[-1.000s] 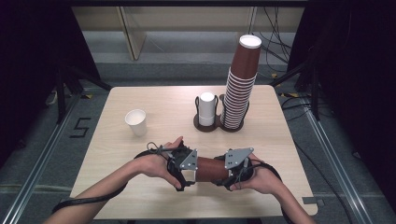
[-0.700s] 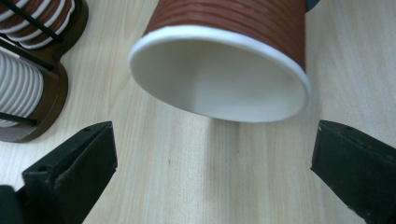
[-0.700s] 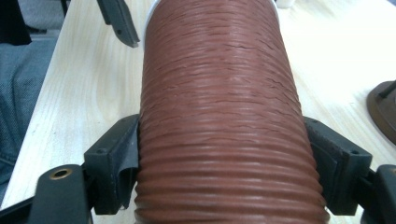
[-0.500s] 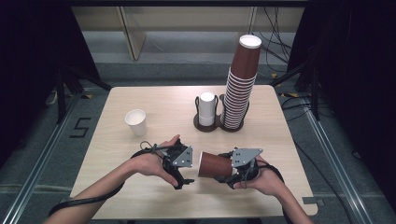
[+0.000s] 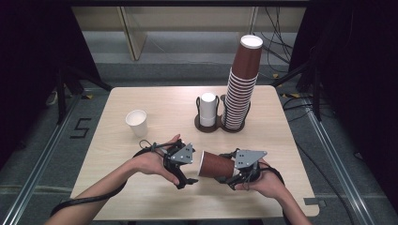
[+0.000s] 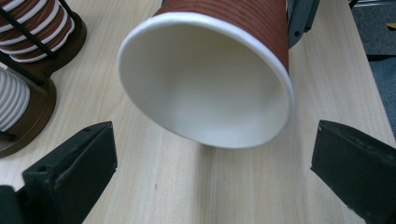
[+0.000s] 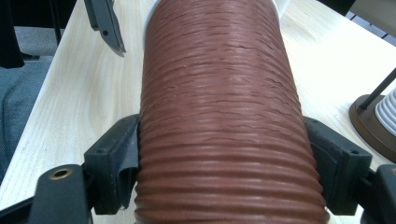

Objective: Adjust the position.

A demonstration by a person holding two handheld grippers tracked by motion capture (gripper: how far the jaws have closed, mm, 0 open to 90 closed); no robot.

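Far to the left of the left claw [image 5: 185,176], well apart from it and further up the table [image 5: 117,187], a white cup [image 5: 137,123] stands upright with its mouth up; whether anything is in it cannot be told. The left claw itself has its jaws spread wide with nothing between them, and in the left gripper view the open mouth of the brown cup [image 6: 210,79] hangs just ahead of those jaws, pointing at them; the white inside is bare and dry. That cup lies on its side off the table, its body clamped between the jaws of the right claw [image 7: 224,186], which press on its ribbed wall from both sides near the base end. It looks like thin paper with a corrugated sleeve: very light, easy to crush at the unsupported rim, stiffer toward the bottom, and the ribs should give the pads good bite, so slipping seems unlikely. My guess is that the safest hold is low on the wall near the base, with light pressure, or on the rim only very gently. Up the table from the right claw, the twin holder [image 5: 220,125] carries a short stack of white cups [image 5: 208,108] and, to its right, a tall leaning stack of brown cups [image 5: 241,84], nested upside down.
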